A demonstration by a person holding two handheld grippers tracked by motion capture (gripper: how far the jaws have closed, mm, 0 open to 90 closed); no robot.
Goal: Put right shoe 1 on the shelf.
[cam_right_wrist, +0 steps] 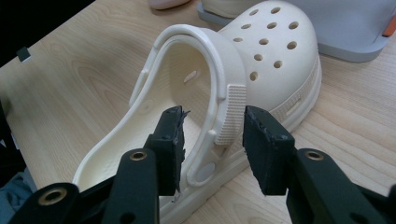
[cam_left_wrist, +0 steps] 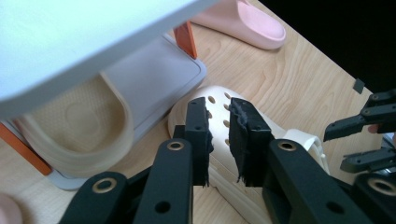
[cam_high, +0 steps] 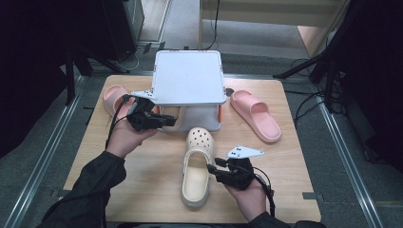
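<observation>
A cream clog [cam_high: 197, 166] lies on the wooden table [cam_high: 152, 171], toe toward a white two-tier rack [cam_high: 189, 78]. My right gripper [cam_high: 212, 169] is at the clog's right side. In the right gripper view its jaws [cam_right_wrist: 212, 119] straddle the clog's [cam_right_wrist: 275, 51] side wall and ribbed strap end [cam_right_wrist: 231, 112], with gaps on both sides; it is open. A second cream clog [cam_left_wrist: 79, 126] sits on the rack's lower shelf. My left gripper [cam_high: 173, 120] hovers by the rack's front left, its jaws [cam_left_wrist: 218, 109] slightly apart with nothing between them.
One pink slide [cam_high: 255, 115] lies right of the rack and another [cam_high: 114, 97] left of it, behind my left hand. The rack's top shelf [cam_left_wrist: 70, 37] overhangs close above the left gripper. Table edges lie near on both sides.
</observation>
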